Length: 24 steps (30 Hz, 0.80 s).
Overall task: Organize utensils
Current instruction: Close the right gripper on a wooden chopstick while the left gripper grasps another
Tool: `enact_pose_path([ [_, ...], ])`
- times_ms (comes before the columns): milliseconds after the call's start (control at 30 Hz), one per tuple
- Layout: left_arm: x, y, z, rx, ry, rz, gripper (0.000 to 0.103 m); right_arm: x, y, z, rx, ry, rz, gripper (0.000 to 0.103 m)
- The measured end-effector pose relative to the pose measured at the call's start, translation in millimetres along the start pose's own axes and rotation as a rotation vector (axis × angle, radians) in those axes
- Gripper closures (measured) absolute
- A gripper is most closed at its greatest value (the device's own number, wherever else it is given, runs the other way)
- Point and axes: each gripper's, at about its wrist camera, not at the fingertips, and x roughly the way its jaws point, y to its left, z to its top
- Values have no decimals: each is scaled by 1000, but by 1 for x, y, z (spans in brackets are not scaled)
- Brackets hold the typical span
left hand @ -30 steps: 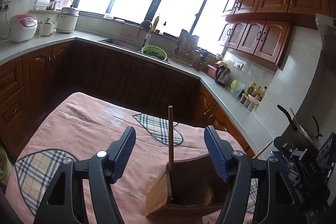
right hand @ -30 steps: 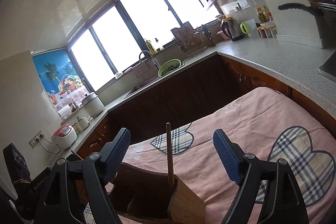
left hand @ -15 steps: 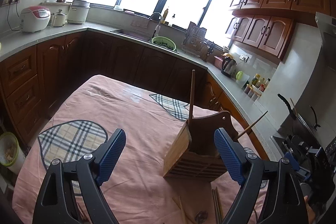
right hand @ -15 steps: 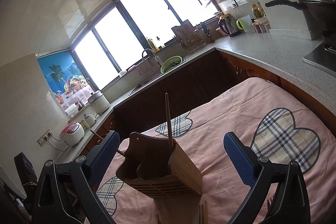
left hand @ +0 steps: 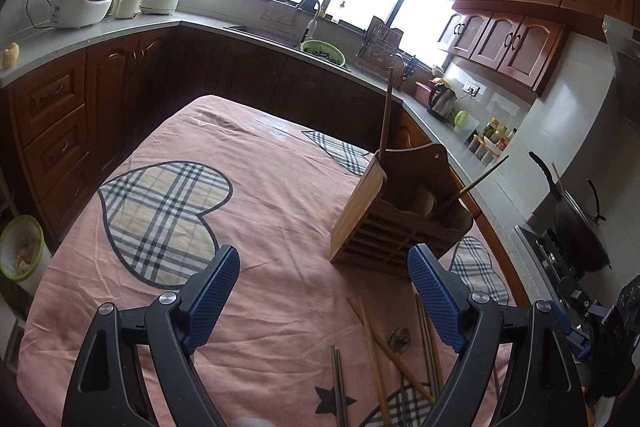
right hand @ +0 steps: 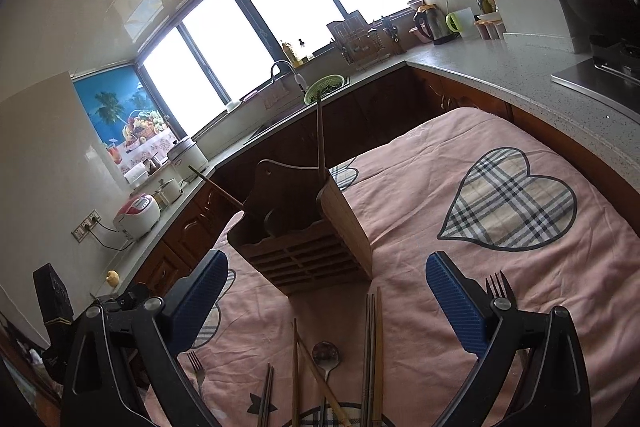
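A wooden utensil holder [left hand: 400, 215] [right hand: 308, 235] stands on the pink cloth, with one chopstick [left hand: 386, 115] upright in it and a second chopstick [left hand: 482, 177] leaning out sideways. My left gripper [left hand: 323, 263] is open, short of the holder, with nothing between its fingers. My right gripper [right hand: 326, 267] is also open and empty, facing the holder from the other side. Loose chopsticks [right hand: 372, 347] [left hand: 372, 347], a spoon [right hand: 326, 353] [left hand: 400, 341] and two forks [right hand: 498, 287] [right hand: 196, 367] lie on the cloth under the grippers.
The table [left hand: 260, 227] wears a pink cloth with plaid hearts. Dark wood cabinets and a grey counter [right hand: 520, 67] ring it closely. A wok [left hand: 576, 227] sits on the stove, a rice cooker [left hand: 82, 5] in the corner, and a bin [left hand: 20, 251] beside the table.
Both grippers have drawn back from the holder, which stood between their fingers a second ago. Their jaws have widened a little. The loose chopsticks, spoon and forks have come into view.
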Motion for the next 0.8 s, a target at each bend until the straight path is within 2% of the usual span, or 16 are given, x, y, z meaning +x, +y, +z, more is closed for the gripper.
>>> enact_pose_path([
  [467, -14, 1, -17, -1, 82, 27, 17, -12, -9, -40, -1, 73, -39, 3],
  [800, 5, -21, -17, 17, 133, 20, 18, -3, -11, -45, -30, 111, -48, 3],
])
